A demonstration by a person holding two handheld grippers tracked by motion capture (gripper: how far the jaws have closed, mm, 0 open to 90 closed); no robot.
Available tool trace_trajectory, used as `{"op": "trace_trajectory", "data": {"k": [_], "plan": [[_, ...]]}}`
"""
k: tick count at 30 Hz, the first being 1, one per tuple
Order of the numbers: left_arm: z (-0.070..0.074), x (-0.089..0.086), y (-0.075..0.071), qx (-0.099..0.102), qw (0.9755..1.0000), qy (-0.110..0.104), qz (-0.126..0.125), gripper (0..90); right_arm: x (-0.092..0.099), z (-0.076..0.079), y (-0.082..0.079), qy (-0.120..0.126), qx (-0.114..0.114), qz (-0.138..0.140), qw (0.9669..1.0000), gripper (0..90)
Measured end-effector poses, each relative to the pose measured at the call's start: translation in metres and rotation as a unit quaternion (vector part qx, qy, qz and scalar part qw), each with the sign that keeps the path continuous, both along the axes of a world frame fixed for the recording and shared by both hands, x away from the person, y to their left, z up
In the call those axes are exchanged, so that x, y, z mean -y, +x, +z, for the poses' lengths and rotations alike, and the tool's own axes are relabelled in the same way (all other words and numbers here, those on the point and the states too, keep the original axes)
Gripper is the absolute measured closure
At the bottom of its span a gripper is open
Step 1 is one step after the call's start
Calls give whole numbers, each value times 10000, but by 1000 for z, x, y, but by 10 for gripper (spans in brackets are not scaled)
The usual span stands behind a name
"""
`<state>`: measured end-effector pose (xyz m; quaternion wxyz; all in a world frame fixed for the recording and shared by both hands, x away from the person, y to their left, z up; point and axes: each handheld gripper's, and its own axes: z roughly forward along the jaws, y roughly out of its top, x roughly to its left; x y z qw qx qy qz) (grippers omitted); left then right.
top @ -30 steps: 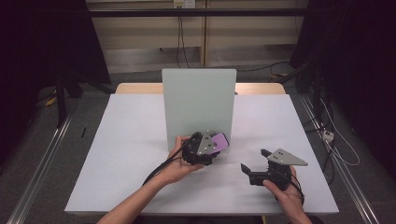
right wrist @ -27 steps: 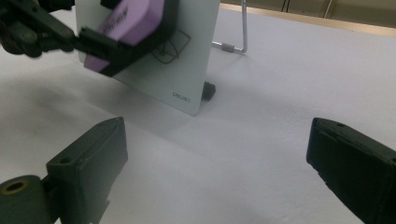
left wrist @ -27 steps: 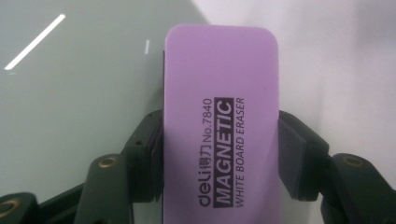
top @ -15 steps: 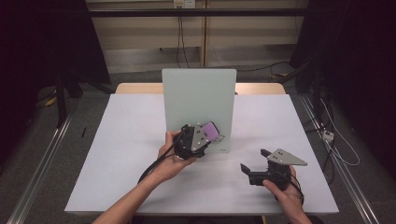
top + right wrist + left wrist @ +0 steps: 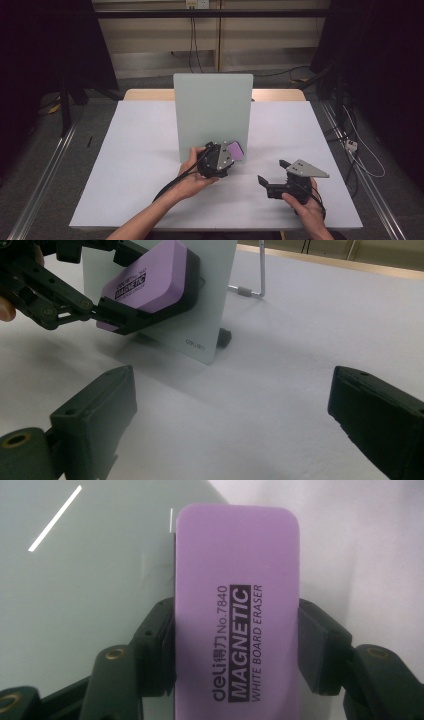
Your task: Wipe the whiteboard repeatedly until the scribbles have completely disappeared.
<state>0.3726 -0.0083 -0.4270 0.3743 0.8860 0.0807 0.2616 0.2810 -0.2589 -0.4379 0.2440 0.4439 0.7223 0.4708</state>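
Note:
A purple whiteboard eraser point(image 5: 235, 149) marked "MAGNETIC WHITE BOARD ERASER" point(image 5: 235, 605) sits between the jaws of my left gripper point(image 5: 226, 156), which is shut on its two long sides. The eraser lies against the lower right corner of a small upright whiteboard point(image 5: 212, 110), as the right gripper view shows with the eraser point(image 5: 150, 282) on the board's face point(image 5: 212, 315). My right gripper point(image 5: 272, 171) rests low over the table to the right of the board, jaws open with nothing between its fingers point(image 5: 100, 410).
The board stands mid-table on a wire stand point(image 5: 257, 275) with a small black foot point(image 5: 225, 337). The white table point(image 5: 140, 150) spreads to both sides. Cables trail from both grippers toward the near edge.
The left gripper slid the eraser up and left along the board's lower part, then back down to the right corner. The right gripper has stayed put.

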Motion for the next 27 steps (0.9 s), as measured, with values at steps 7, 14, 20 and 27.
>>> {"op": "trace_trajectory", "data": {"k": [7, 14, 20, 27], "plan": [[-6, 17, -2, -76, 9998, 40, -183, 411, 2, 1, -1, -10, 58, -59, 10000, 58], [-11, 22, -3, -90, 9991, 143, -388, 411, 7, 2, -1, 60, 80, -157, 9998, 59], [-6, 19, 1, -138, 9992, 12, -380, 411, 5, 2, -1, 27, 85, -115, 9999, 59], [41, 1, 21, 63, 9980, -636, -40, 411, 5, 2, -1, 46, 79, -110, 9999, 58]]}}
